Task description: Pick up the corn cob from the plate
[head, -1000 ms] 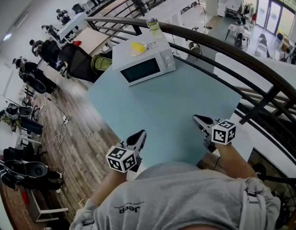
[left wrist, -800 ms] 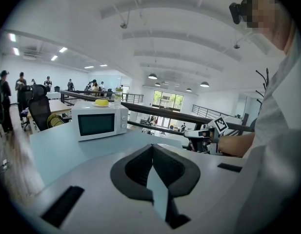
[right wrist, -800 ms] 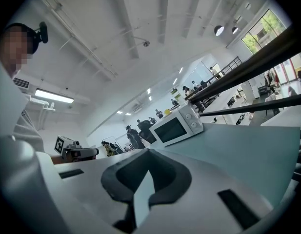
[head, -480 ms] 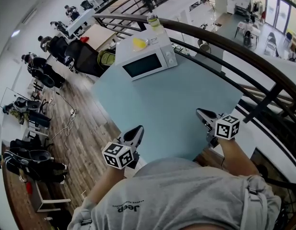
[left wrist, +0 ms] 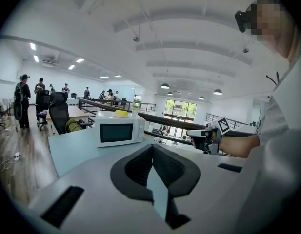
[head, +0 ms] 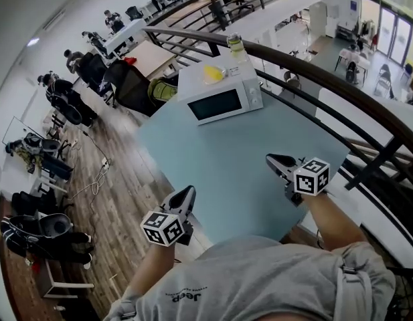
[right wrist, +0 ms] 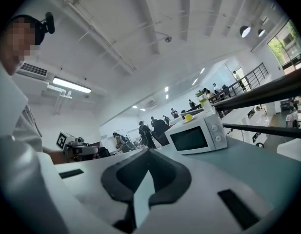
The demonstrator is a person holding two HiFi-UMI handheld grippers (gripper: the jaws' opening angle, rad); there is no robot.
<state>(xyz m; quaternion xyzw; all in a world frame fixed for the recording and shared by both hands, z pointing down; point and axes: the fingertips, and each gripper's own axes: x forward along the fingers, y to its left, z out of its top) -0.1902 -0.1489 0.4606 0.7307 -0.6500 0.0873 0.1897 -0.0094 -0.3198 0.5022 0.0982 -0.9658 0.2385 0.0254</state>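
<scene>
A yellow corn cob (head: 213,73) lies on top of a white microwave (head: 226,99) at the far end of the pale blue table (head: 219,166), on what looks like a small plate. It also shows as a yellow spot on the microwave: corn cob (left wrist: 121,113), corn cob (right wrist: 188,117). My left gripper (head: 184,194) hovers over the table's near left edge, jaws together and empty. Over the near right edge my right gripper (head: 273,159) is shut on nothing. Both point toward the microwave, far short of it. Left gripper (left wrist: 153,152) and right gripper (right wrist: 148,155) show only closed pads.
A bottle (head: 235,43) stands on the microwave beside the cob. A dark curved railing (head: 340,85) runs behind and to the right of the table. Left of the table are a wooden floor (head: 119,186), a black chair (head: 129,85) and people at desks.
The head view has swung, so the microwave sits further right in the picture. Both grippers have lifted slightly near the table's front edge and stay shut.
</scene>
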